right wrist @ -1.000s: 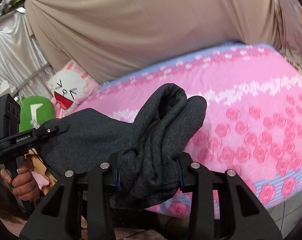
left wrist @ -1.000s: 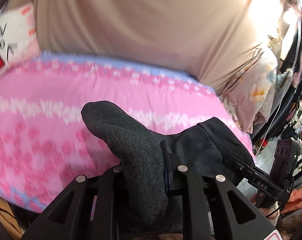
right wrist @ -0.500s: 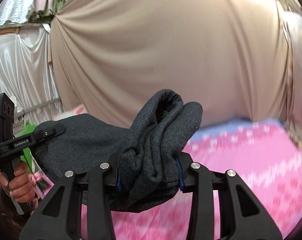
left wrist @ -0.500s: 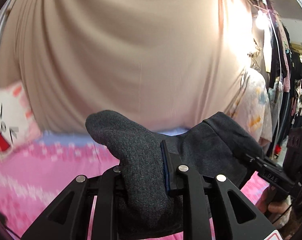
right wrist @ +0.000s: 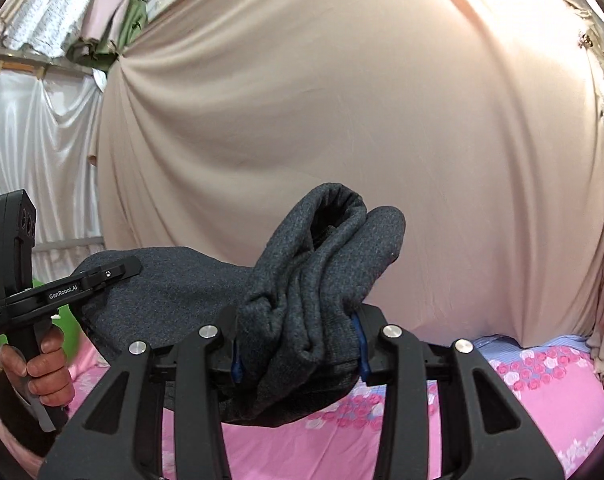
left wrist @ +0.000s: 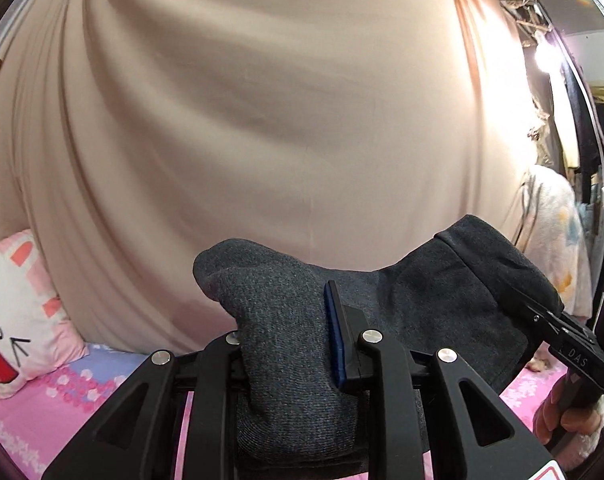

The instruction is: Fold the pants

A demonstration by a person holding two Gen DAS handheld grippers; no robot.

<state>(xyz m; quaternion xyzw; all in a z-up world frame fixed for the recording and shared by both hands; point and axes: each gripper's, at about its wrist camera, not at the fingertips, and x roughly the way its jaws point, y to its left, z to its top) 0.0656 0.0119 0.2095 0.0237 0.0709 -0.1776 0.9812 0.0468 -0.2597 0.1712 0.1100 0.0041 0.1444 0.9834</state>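
The dark grey pants [left wrist: 286, 320] hang in the air above the pink bed. My left gripper [left wrist: 290, 344] is shut on one bunched end of them. My right gripper [right wrist: 298, 344] is shut on the other bunched end [right wrist: 317, 272]. The cloth stretches between the two. In the left wrist view the right gripper [left wrist: 541, 316] shows at the right edge, clamped on the pants. In the right wrist view the left gripper [right wrist: 114, 276] shows at the left, clamped on the pants, with the person's hand [right wrist: 42, 368] below it.
A pink flowered bedspread [right wrist: 521, 396] lies below. A beige curtain [left wrist: 262, 120] hangs close behind the bed. A white rabbit cushion [left wrist: 10, 312] sits at the bed's left end. Clothes hang at the right [left wrist: 557, 240] and up left [right wrist: 74, 16].
Both grippers have risen and tilted up with the pants. The bed has dropped low in both views and the curtain now fills them. Both grips are unchanged.
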